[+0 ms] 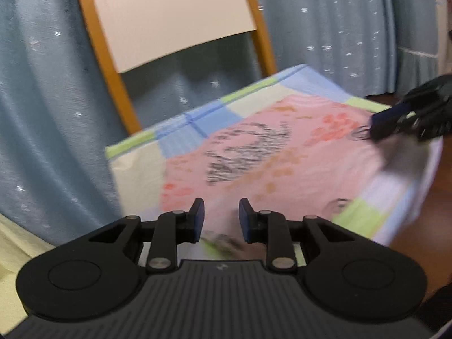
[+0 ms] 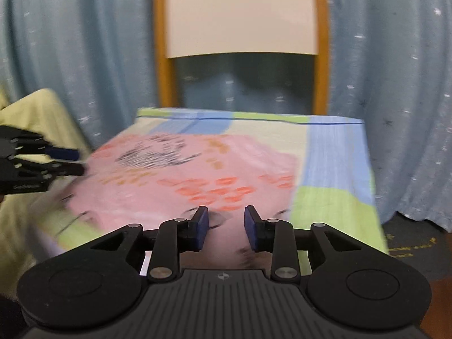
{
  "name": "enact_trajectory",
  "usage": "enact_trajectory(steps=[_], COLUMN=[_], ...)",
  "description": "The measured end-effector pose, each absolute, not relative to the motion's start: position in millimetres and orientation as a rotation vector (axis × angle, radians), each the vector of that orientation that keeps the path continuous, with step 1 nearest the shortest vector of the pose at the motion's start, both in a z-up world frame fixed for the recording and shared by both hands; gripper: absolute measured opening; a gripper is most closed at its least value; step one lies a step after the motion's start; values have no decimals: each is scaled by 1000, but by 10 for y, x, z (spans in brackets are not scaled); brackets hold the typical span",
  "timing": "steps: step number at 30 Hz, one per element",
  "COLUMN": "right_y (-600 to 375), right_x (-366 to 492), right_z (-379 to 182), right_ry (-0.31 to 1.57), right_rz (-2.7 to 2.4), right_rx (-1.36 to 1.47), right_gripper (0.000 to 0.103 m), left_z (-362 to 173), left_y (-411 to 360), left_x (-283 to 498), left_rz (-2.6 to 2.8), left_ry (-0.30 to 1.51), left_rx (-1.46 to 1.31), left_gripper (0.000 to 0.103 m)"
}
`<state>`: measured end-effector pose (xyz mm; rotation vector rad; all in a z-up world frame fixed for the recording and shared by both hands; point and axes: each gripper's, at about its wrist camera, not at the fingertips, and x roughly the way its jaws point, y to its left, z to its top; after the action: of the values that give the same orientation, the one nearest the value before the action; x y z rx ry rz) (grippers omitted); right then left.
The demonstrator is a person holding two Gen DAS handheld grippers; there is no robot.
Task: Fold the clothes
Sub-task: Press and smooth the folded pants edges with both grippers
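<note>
— Ribbed black plastic fills the bottom of both wrist views, with the blue-padded fingers jutting ahead. On the left gripper (image 1: 221, 220) the jaws stand a little apart; pink cloth shows in the gap, but blur hides whether the pads press it, so I cannot tell if it has hold.

— And the right gripper (image 2: 226, 227)?

— Same: jaws parted a little, the pink garment (image 2: 180, 180) running under and between them, contact too smeared to judge. In the left view it sits at three o'clock, its fingers at the garment's edge.

— What is the garment like?

— Soft, thin pink fabric, lying mostly flat, printed with a dark scribbled ring, red blotches and tan marks. It lies on a checked cloth (image 2: 333, 169) of blue, green and cream squares with a woven look, which covers a raised flat surface with squared corners.

— Edges?

— In the right view the garment's far edge runs from ten to two o'clock, short of the checked cloth's far rim. Bare checks lie open at two to four o'clock.

— Beyond that?

— At twelve o'clock, a chair (image 2: 240, 19) with an orange wooden frame and a smooth pale backrest, just behind the rim. Pleated blue curtain (image 2: 84, 56), speckled white, hangs on both sides. Pale yellow fabric (image 2: 36, 113) bunches at nine o'clock.
</note>
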<state>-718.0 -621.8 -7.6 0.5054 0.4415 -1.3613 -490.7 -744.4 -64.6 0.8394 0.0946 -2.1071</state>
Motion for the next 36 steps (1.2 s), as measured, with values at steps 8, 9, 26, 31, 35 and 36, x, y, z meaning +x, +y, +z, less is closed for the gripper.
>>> enact_trajectory(steps=[8,9,26,31,35,36], right_y=[-6095,-6086,-5827,-5696,-5750,-5772], right_x=[-7184,-7201,-7287,-7232,-7162,-7156], right_z=[-169,-166,-129,-87,-157,-182], right_ry=[504,512,487,410,420,425], right_rz=[-1392,-1390,-1474,-1472,-1464,-1466], right_rx=[479,477,536,551,587,603], right_gripper=[33,33,47,47,47,47], left_z=[-754,-754,-637,-638,-717,-743], left_y=[-7362,-7358,-7103,-7028,-7019,-7020], left_x=[-4933,-4928,-4753,-4769,-4816,-4821], left_rz=[-2088,-2080,-2005,-2024,-2031,-2030], left_ry=[122,116,123,151,169,175], left_rx=[872,874,842,813,849,859], left_gripper=[23,23,23,24,24,24])
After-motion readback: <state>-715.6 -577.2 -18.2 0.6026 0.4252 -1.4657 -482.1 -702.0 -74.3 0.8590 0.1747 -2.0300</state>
